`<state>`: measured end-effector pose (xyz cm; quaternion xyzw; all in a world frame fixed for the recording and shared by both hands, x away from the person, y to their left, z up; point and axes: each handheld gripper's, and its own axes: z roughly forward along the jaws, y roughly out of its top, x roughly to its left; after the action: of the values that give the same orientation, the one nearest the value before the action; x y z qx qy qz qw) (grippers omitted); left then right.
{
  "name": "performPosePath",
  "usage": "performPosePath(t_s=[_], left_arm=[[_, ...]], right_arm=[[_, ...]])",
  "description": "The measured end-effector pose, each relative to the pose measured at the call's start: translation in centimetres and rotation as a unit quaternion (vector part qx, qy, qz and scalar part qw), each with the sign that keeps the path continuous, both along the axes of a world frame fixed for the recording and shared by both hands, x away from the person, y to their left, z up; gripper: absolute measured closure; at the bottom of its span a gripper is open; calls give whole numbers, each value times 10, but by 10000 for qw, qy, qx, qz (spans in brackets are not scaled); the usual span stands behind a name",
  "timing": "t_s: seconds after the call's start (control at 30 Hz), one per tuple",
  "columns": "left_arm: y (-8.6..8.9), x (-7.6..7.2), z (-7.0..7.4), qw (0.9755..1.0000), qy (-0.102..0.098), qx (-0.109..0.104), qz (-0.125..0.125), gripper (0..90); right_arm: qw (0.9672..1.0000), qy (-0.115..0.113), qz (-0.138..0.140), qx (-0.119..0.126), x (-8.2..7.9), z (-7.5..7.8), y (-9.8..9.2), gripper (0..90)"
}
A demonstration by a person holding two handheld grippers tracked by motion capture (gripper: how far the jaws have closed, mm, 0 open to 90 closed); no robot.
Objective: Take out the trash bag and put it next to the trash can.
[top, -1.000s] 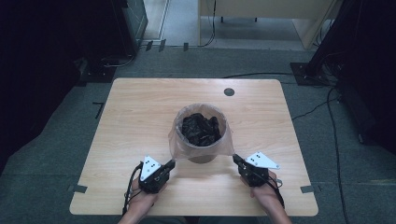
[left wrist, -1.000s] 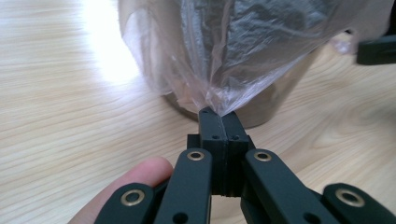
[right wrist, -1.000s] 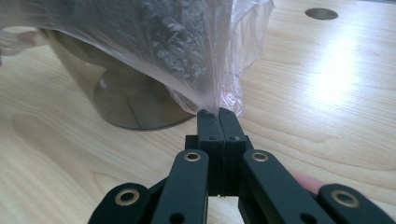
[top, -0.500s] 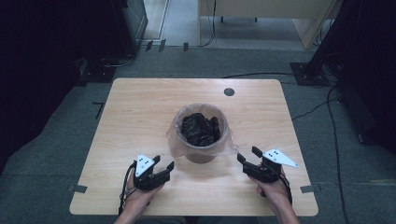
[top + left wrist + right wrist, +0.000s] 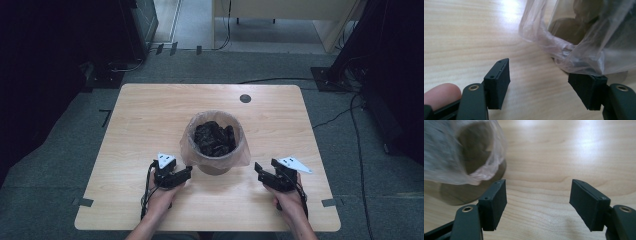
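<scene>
From above, a small bin (image 5: 215,145) lined with a clear bag (image 5: 192,152) sits mid-table (image 5: 150,115). My left gripper (image 5: 186,173) waits at its 8 o'clock, my right gripper (image 5: 258,170) at 4 o'clock, both released and holding nothing.

Left gripper view: bag film hangs at 1 o'clock, just over one pad.

Right gripper view: the bag is at 10 o'clock.

Pinching thin film unevenly could tear it or tip the bin.

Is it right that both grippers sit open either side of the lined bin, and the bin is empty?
Not empty. The high view shows the bin full of dark crumpled material. The left gripper and right gripper do sit open either side of it.
</scene>
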<state>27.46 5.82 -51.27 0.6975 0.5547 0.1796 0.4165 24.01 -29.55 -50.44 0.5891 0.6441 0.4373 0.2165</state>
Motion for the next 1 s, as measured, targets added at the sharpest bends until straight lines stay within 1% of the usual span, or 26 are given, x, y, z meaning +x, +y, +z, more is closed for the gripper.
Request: performPosePath(t_s=[0.03, 0.1, 0.17, 0.23, 0.33, 0.37, 0.4, 0.5, 0.53, 0.57, 0.6, 0.63, 0.67, 0.7, 0.73, 0.77, 0.8, 0.83, 0.87, 0.9, 0.93, 0.97, 1.0], left_arm=[[-1, 1, 1, 10000, -31, 49, 15, 347], [-5, 4, 5, 9999, -118, 70, 12, 356], [-8, 6, 9, 9997, -224, 59, 13, 395], [-11, 9, 12, 9996, -292, 42, 43, 491], [-13, 14, 17, 9994, -351, -32, 27, 591], [-13, 16, 19, 9994, -344, -47, 31, 609], [-13, 17, 20, 9993, -361, -111, 49, 620], [-12, 18, 28, 9985, -463, -271, 127, 672], [-11, 19, 33, 9980, -513, -325, 153, 689], [-9, 19, 43, 9968, -649, -432, 188, 728], [-9, 19, 43, 9968, -649, -432, 188, 772], [-7, 19, 48, 9960, -715, -486, 213, 830], [-5, 20, 54, 9954, -781, -522, 209, 830], [-2, 20, 65, 9940, -921, -567, 177, 879], [-2, 20, 65, 9940, -921, -567, 177, 885], [-1, 20, 70, 9933, -980, -595, 165, 889], [0, 20, 75, 9928, -1024, -610, 149, 889], [0, 20, 79, 9923, -1079, -600, 128, 893], [0, 19, 83, 9917, -1124, -619, 107, 893], [-2, 17, 90, 9903, -1221, -666, 33, 897], [-2, 17, 90, 9903, -1221, -666, 33, 898], [-5, 13, 98, 9890, -1297, -710, -27, 898], [-5, 13, 98, 9890, -1297, -710, -27, 899]], right_arm=[[10000, 44, -9, -46, 2, -2, 2, 301], [9998, 72, -24, -169, 5, -5, 10, 302], [9998, 63, -50, -188, 8, -6, 16, 301], [9998, 88, -96, -174, 11, -7, 20, 301], [9994, 113, -138, -281, 14, -11, 27, 301], [9993, 124, -141, -309, 16, -13, 30, 301], [9993, 125, -141, -336, 17, -13, 31, 301], [9992, 101, -194, -328, 20, -12, 37, 301], [9993, 79, -210, -296, 21, -11, 39, 302], [9995, 5, -217, -235, 23, -8, 42, 306], [9995, 5, -217, -235, 23, -8, 42, 306], [9996, -54, -218, -190, 25, -5, 47, 314], [9996, -54, -218, -190, 25, -5, 47, 314], [9996, -85, -250, -131, 27, -2, 50, 336], [9996, -85, -250, -131, 27, -2, 50, 336], [9997, -94, -239, -57, 28, -1, 54, 360], [9997, -94, -239, -57, 28, -1, 54, 360], [9997, -145, -217, -31, 28, 0, 57, 410], [9997, -145, -217, -31, 28, 0, 57, 410], [9996, -207, -200, 53, 29, 1, 59, 455], [9996, -207, -200, 53, 29, 1, 59, 455], [9994, -262, -236, 63, 29, 3, 61, 469], [9994, -262, -236, 63, 29, 3, 61, 469]])
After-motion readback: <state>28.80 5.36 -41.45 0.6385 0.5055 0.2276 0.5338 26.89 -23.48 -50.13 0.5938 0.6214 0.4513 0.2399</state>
